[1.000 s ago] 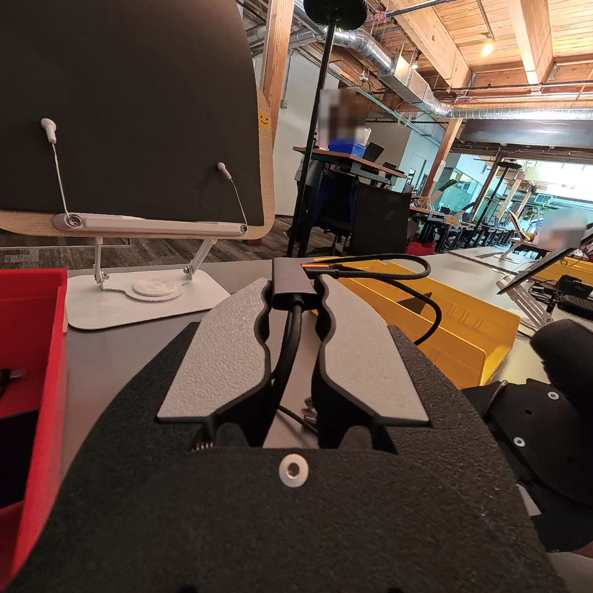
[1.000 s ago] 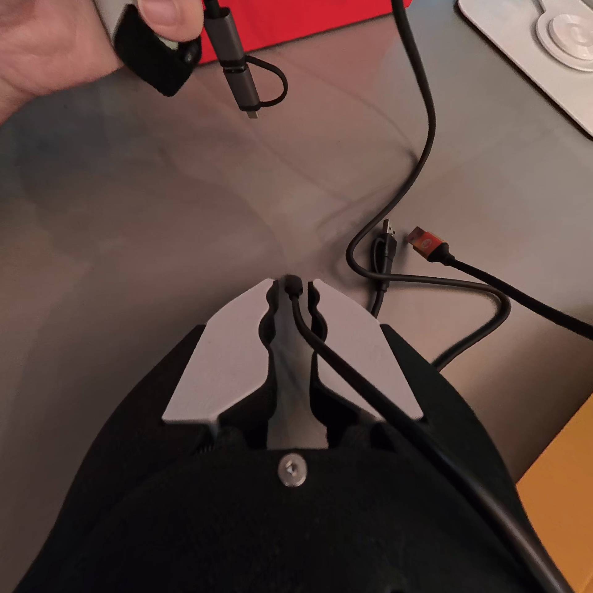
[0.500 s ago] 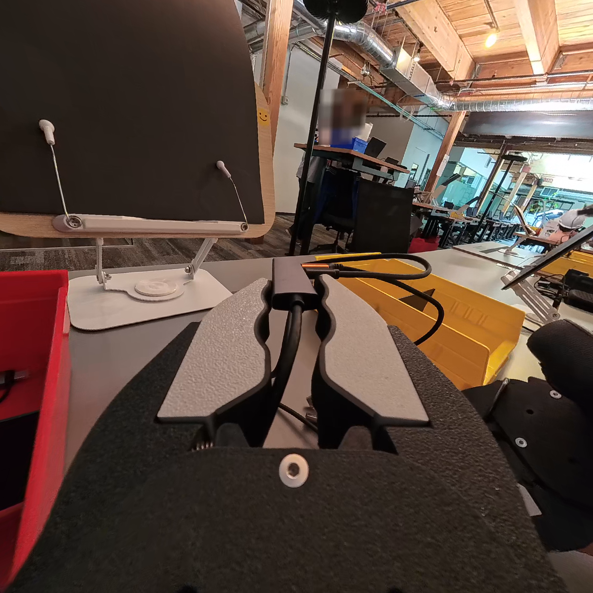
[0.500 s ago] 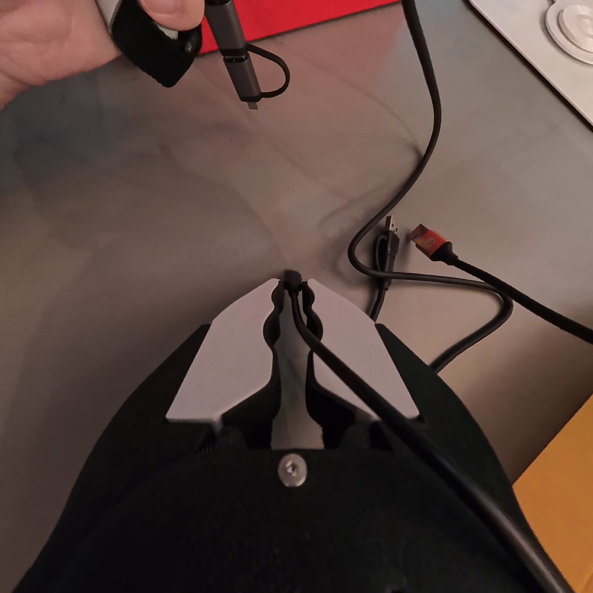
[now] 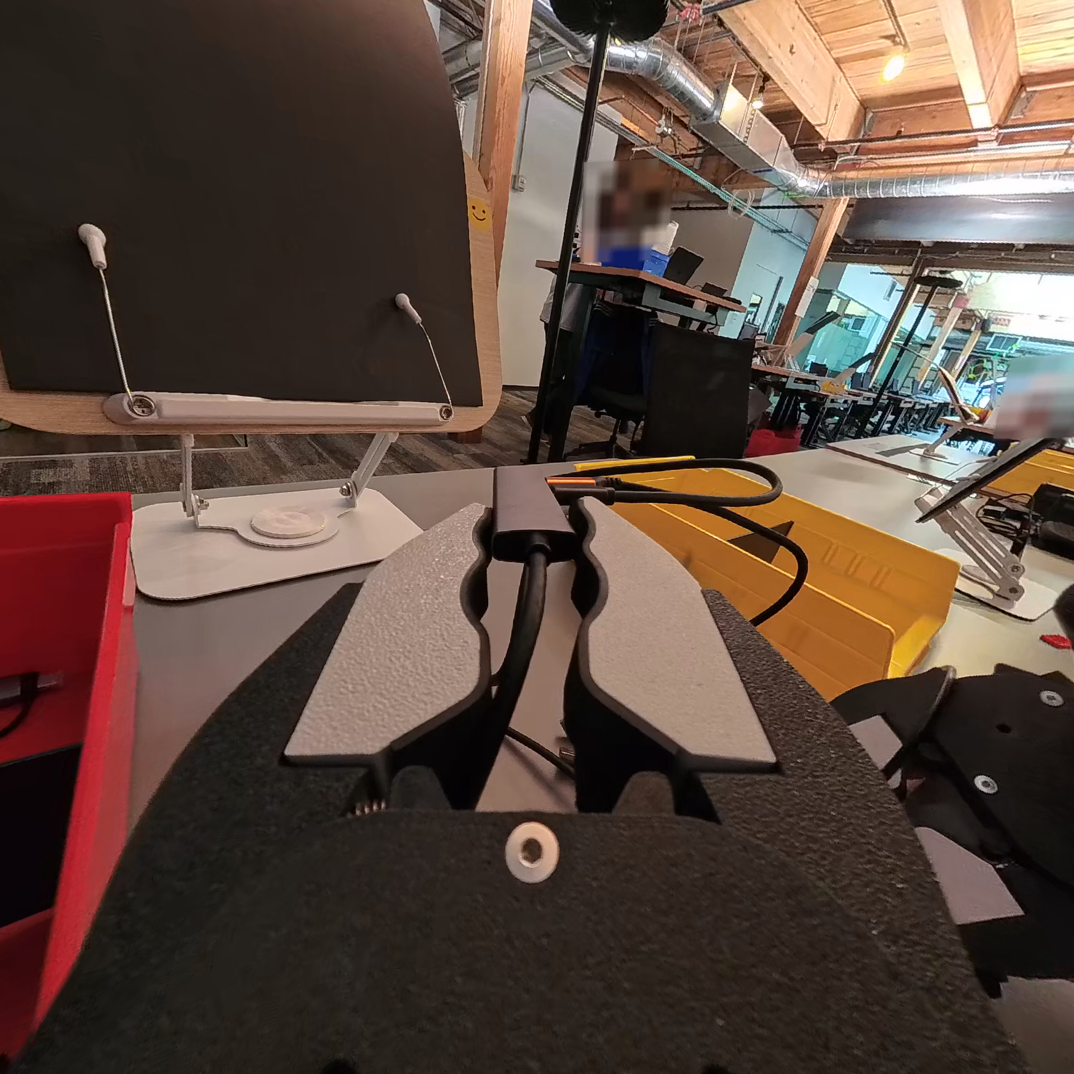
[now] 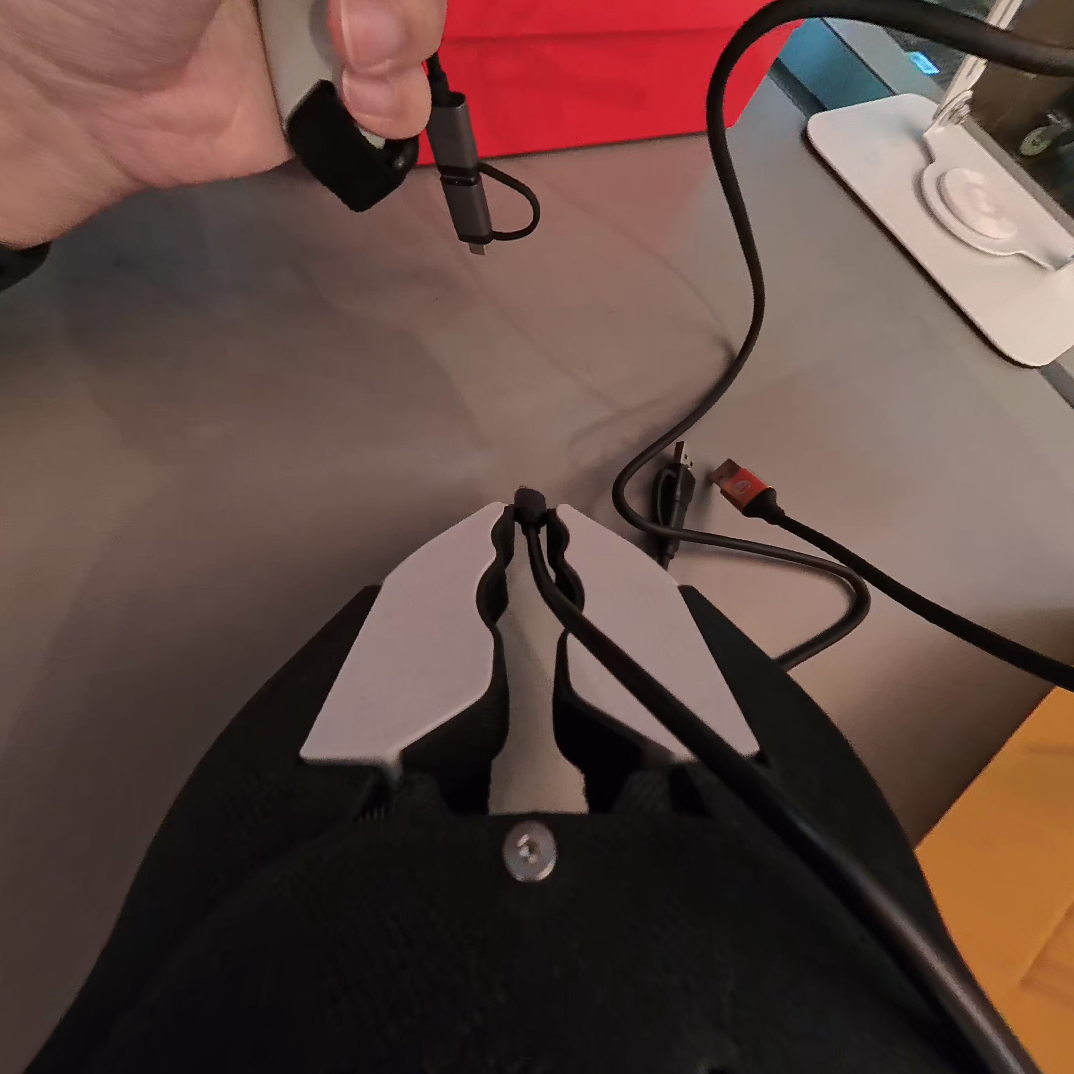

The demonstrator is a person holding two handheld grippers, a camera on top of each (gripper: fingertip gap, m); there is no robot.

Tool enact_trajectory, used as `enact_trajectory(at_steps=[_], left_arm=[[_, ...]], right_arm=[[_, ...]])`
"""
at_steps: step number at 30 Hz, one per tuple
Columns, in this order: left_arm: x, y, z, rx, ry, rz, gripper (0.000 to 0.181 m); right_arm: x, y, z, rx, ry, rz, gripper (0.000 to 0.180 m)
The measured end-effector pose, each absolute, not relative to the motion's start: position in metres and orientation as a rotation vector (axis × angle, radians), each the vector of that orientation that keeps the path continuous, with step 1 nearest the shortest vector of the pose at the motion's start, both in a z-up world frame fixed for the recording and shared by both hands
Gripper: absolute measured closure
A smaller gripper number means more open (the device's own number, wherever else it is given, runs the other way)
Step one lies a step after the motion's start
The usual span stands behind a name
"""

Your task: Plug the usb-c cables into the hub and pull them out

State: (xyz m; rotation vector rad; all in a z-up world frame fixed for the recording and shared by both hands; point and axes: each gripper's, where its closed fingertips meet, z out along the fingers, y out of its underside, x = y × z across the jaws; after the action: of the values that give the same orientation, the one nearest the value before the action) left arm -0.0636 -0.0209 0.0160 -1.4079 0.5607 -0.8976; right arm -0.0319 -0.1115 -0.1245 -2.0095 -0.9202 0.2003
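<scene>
My left gripper [image 5: 532, 514] is shut on the black hub [image 5: 526, 505] and holds it above the grey table. The hub's own lead runs back between the fingers. An orange-tipped plug [image 5: 572, 483] sits in the hub's right side, and its black cable loops off to the right. My right gripper [image 6: 530, 507] is shut on the plug end [image 6: 530, 498] of a thin black cable, close over the table. In the right wrist view a grey plug with an adapter [image 6: 465, 180] dangles beside the hand [image 6: 116, 99] holding the left gripper.
An orange USB plug [image 6: 741, 485] and a black one [image 6: 680, 479] lie on the table [image 6: 290, 407] right of my right gripper, among looping cables. A red bin [image 5: 64, 610] is on the left, a yellow bin [image 5: 813, 587] on the right, and a white stand [image 5: 261, 540] holding a dark board behind. One gripper's finger ends stand about 15 cm off the other's.
My right gripper's fingers have closed tighter on the black cable's plug, and its view has pulled back and tilted up slightly. The left gripper and hub have hardly moved.
</scene>
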Motion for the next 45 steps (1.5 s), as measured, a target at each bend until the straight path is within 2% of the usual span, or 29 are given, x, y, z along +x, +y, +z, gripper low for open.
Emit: enact_trajectory(at_steps=[9, 15, 24, 45], left_arm=[[-0.063, -0.021, 0.016, -1.403, 0.565, -0.896, 0.157], [-0.07, -0.02, 0.022, -1.369, 0.538, -0.907, 0.157], [-0.074, -0.022, 0.029, -1.284, 0.509, -0.913, 0.157], [-0.047, -0.043, 0.028, -1.191, 0.579, -1.094, 0.157]], right_arm=[[-0.031, -0.107, -0.099, -1.848, -0.925, 0.103, 0.168], [-0.037, -0.105, -0.048, -1.583, -0.987, -0.091, 0.169], [-0.042, -0.075, 0.033, -1.392, -0.794, -0.026, 0.169], [-0.024, -0.067, 0.031, -1.331, -0.594, 0.039, 0.169]])
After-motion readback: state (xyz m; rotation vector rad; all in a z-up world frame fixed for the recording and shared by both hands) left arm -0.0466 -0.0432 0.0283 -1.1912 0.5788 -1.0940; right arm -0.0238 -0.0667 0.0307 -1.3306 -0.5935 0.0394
